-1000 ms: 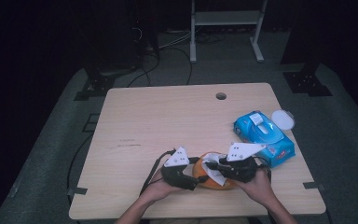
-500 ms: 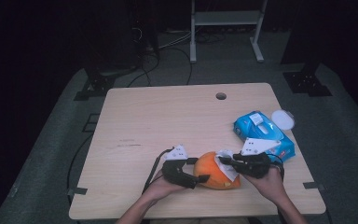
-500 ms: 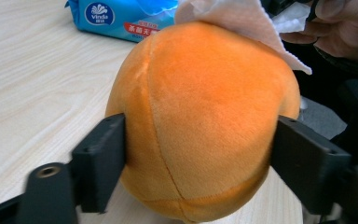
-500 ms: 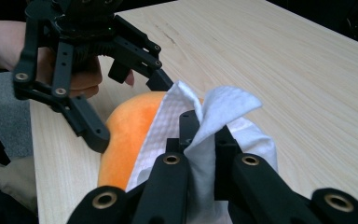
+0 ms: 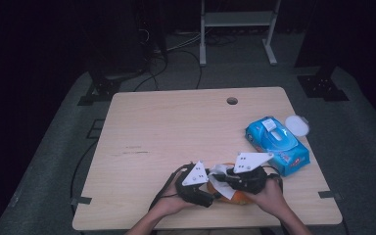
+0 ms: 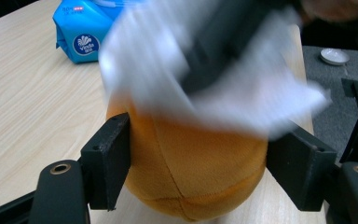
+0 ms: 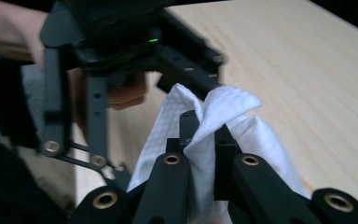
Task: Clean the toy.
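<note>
Here, in the high view, the orange plush ball (image 5: 235,195) sits at the table's (image 5: 176,127) near edge, between the left gripper (image 5: 209,196) and right gripper (image 5: 225,182); a blue wipes pack (image 5: 276,144) lies right. In the left gripper view, the jaws have just been closing around the ball (image 6: 191,168), apparently touching its sides, under a blurred white wipe (image 6: 168,70). In the right gripper view, the jaws pinch the wipe (image 7: 214,126) tight.

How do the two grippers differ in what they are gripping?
The left gripper has wide-set jaws on either side of the round orange plush ball; the right gripper has its jaws pinched shut on a thin white wipe. The ball is bulky and rests on the table; the wipe is limp and crumpled. Both are soft.
</note>
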`<action>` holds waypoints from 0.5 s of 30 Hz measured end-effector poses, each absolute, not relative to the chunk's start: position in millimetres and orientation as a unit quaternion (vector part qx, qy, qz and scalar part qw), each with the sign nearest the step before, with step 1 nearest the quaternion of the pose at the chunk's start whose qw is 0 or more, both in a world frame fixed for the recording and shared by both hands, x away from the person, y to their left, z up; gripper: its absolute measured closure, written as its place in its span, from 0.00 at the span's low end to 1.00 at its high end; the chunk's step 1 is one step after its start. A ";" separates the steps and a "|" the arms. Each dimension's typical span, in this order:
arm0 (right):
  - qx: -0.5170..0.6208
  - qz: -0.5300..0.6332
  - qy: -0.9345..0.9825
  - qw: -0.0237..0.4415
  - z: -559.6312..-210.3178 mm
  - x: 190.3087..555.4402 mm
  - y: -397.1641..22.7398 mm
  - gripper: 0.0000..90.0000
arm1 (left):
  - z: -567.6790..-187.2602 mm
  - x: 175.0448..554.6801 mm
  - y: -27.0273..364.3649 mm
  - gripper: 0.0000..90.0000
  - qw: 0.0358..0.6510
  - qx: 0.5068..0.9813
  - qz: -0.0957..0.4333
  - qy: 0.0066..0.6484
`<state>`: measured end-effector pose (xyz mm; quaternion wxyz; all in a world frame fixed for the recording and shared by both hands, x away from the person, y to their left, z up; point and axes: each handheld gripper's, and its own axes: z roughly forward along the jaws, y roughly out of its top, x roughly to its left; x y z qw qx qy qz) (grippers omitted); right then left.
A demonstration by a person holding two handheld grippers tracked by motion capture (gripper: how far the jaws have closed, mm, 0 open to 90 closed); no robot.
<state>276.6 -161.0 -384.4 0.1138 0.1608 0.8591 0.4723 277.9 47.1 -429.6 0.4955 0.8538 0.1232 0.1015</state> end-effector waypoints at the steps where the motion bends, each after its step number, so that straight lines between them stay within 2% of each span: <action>1: 0.169 0.471 0.857 0.121 -382.8 278.7 -166.3 0.96 | -430.0 277.4 47.4 0.31 0.494 0.855 0.101 0.123; 4: 0.193 0.469 0.851 0.134 -381.2 283.5 -184.1 0.96 | -431.0 278.1 48.1 0.30 0.494 0.855 0.100 0.120; 8: 0.199 0.474 0.848 0.128 -382.2 282.5 -192.2 0.96 | -430.6 277.2 46.4 0.30 0.496 0.854 0.104 0.115; 15: 0.152 0.464 0.867 0.103 -389.4 272.0 -152.9 0.96 | -430.3 275.4 45.5 0.30 0.487 0.860 0.110 0.107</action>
